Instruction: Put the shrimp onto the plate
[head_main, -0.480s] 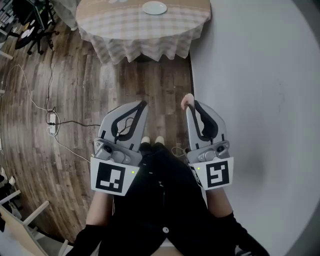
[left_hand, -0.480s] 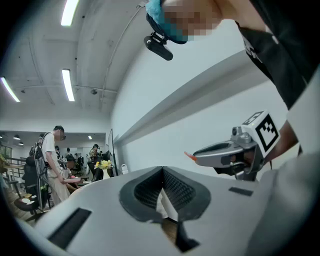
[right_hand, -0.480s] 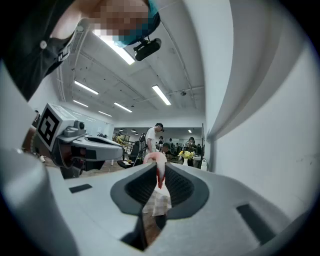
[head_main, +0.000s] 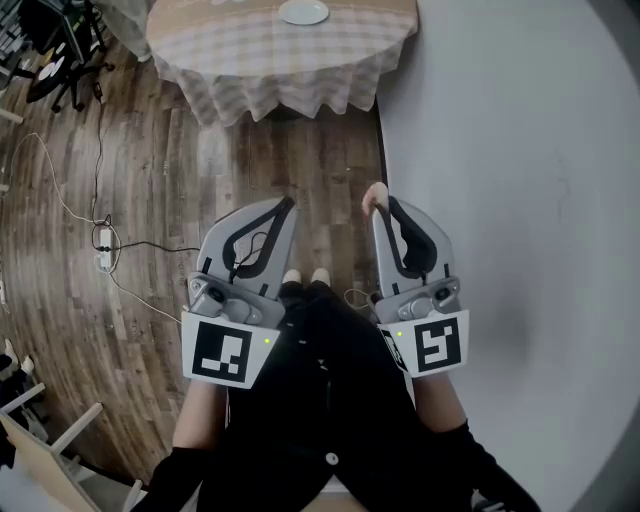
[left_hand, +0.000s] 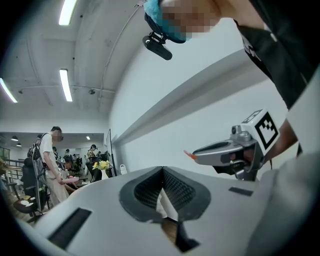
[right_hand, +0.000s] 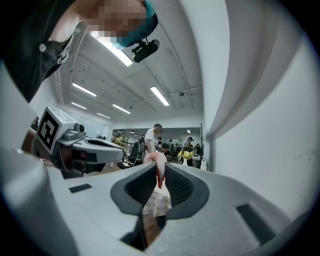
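A pink shrimp (head_main: 373, 200) sticks out of the tips of my right gripper (head_main: 384, 207), which is shut on it. In the right gripper view the shrimp (right_hand: 158, 164) curls up between the closed jaws. My left gripper (head_main: 287, 206) is shut with nothing in it and is held level beside the right one. Both are at waist height over the wooden floor. The white plate (head_main: 304, 11) lies on a round table with a checked cloth (head_main: 270, 62), far ahead at the top of the head view. From the left gripper view I see the shrimp's tail (left_hand: 188, 154).
A white wall (head_main: 500, 150) runs close along my right side. Cables and a power strip (head_main: 103, 245) lie on the floor to the left, with an office chair (head_main: 70, 50) beyond. People (left_hand: 50, 160) stand far off in the room.
The table and plate have slid slightly up and left in the head view. Both grippers hold the same pose, and the shrimp stays in the right one.
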